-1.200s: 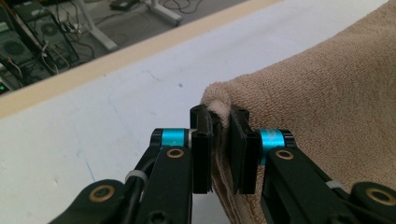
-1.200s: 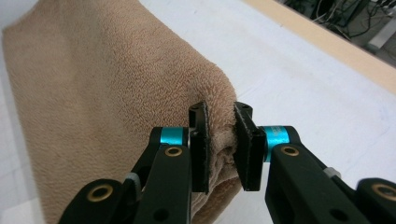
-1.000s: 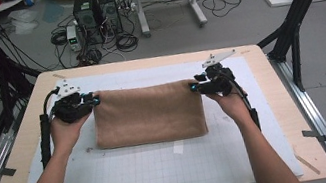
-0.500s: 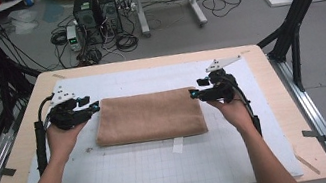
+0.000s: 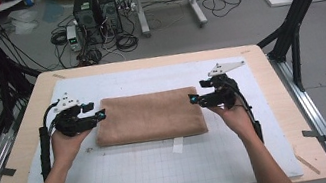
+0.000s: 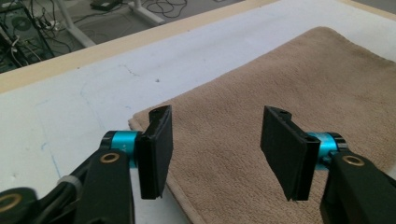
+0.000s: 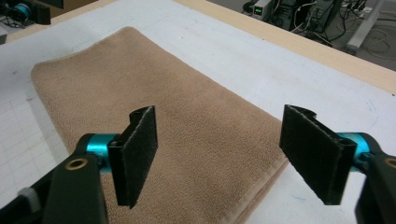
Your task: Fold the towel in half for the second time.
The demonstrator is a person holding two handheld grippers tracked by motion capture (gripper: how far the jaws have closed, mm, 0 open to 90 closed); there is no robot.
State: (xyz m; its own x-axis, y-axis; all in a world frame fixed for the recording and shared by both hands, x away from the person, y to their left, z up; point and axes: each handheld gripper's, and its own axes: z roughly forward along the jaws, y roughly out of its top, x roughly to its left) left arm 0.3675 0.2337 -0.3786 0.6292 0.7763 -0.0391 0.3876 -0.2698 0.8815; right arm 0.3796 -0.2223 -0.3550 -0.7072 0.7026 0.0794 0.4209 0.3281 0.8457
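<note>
Two tongs, left (image 5: 100, 114) and right (image 5: 193, 99), have just been opening and hold nothing, each at one short end of the folded brown towel (image 5: 149, 116) in the frame's middle. Its underside is hidden. It lies flat on the white-matted tabletop (image 5: 163, 162); cables and computers (image 5: 95, 7) crowd the floor behind.

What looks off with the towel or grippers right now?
Nothing stands out. The folded towel lies flat and fairly square on the mat; left gripper and right gripper sit open at its ends.

Terry cloth on a matt mat

The tan towel (image 5: 149, 116) is looped, rough cloth; the white gridded mat (image 5: 164, 167) looks smooth and matt; the table (image 5: 21, 162) edge is pale wood.
</note>
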